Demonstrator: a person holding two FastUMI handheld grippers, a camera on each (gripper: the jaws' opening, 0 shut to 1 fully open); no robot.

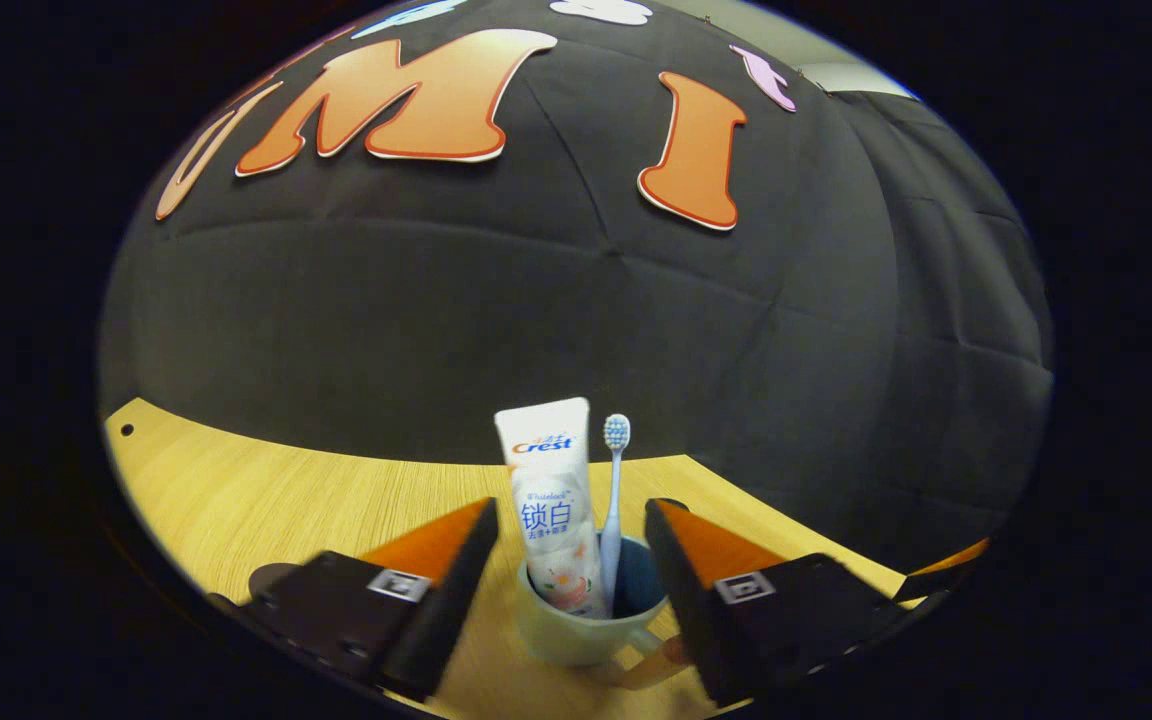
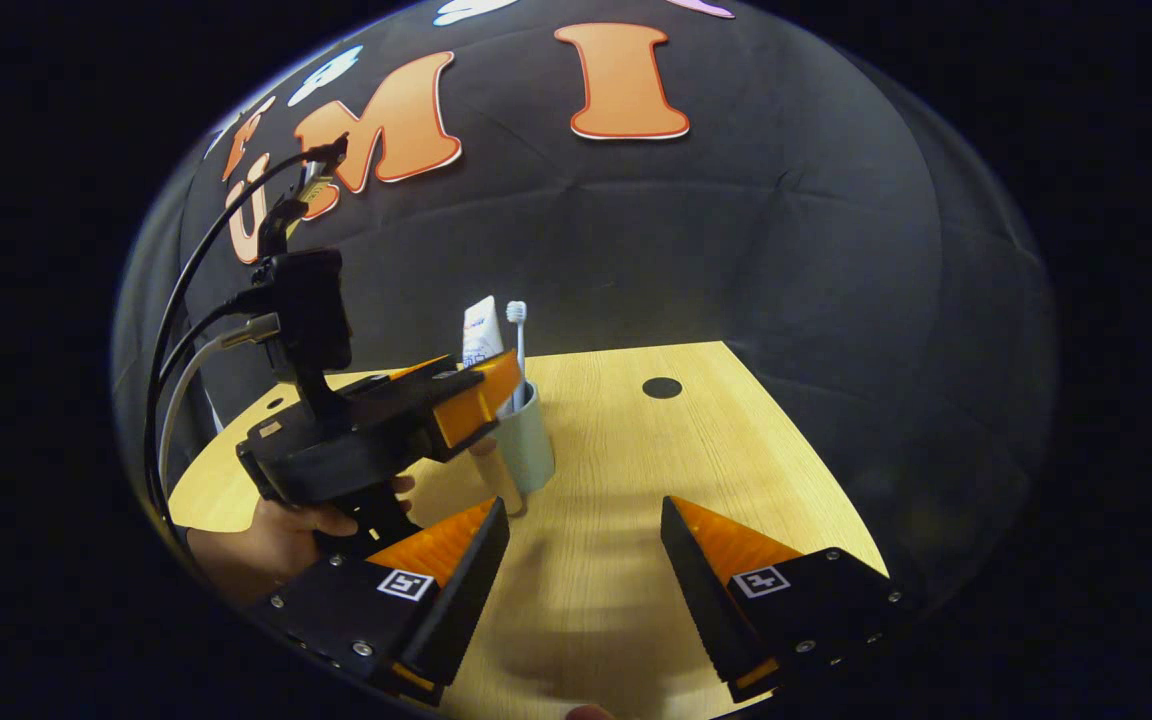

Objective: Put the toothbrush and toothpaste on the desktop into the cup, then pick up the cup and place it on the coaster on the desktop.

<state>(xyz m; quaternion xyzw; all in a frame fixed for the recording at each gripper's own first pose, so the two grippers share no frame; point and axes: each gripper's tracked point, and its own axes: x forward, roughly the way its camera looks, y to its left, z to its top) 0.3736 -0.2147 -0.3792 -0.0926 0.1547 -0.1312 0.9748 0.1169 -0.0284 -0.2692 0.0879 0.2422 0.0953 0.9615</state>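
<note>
Cup (image 1: 586,625) sat between spread left gripper (image 1: 568,590) fingers, not yet pinched; toothpaste (image 1: 554,510) and toothbrush (image 1: 615,500) upright inside. Right gripper (image 2: 586,570) open, empty, cup at its 11 o'clock. Left nearer.

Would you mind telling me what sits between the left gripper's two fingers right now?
In the left gripper view, the cup stands between the left gripper's open fingers, holding the upright toothpaste and toothbrush. Neither finger visibly presses on it.

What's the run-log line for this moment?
toothpaste and toothbrush: in cup | left gripper: open, straddling cup | right gripper: open, over bare desktop
</note>
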